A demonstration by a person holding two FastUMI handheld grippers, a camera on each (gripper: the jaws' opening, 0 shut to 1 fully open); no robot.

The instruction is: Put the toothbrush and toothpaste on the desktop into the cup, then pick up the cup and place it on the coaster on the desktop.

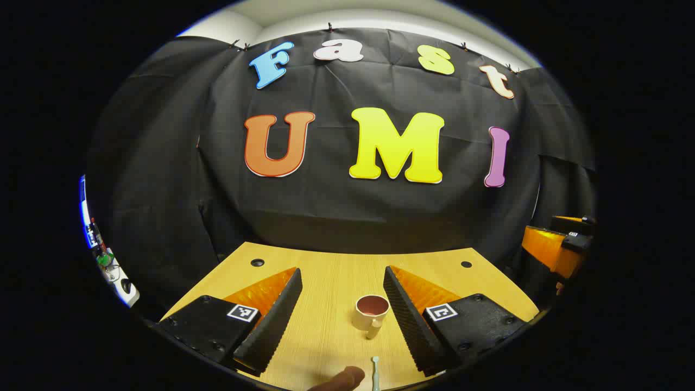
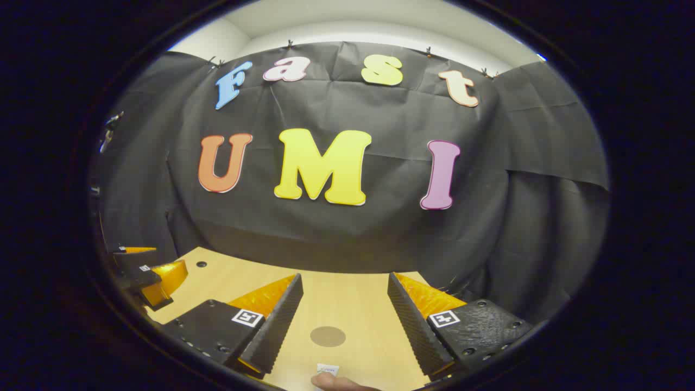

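The cup [image 1: 372,314] stands upright on the wooden tabletop [image 1: 326,304], its handle turned toward the camera of the left gripper view, and it serves as the landmark here. The left tool [image 1: 342,315] hovers over the tabletop with its two fingers spread wide apart and nothing between them but the cup, which sits just inside the right-hand finger without clearly touching it. Nearer the camera than the cup, at the bottom edge, lies the toothbrush [image 1: 374,372], and just beside it a fingertip [image 1: 339,378] pokes into view. Far to the right of the cup, the other tool [image 1: 559,247] shows at the rim. In the right gripper view, the right tool [image 2: 343,320] is likewise spread open and empty above the tabletop [image 2: 347,298], with the round dark coaster [image 2: 327,336] lying flat between its fingers. Below the coaster a small white object [image 2: 327,369] sits at the edge, too cut off to identify, touching a fingertip [image 2: 334,383].
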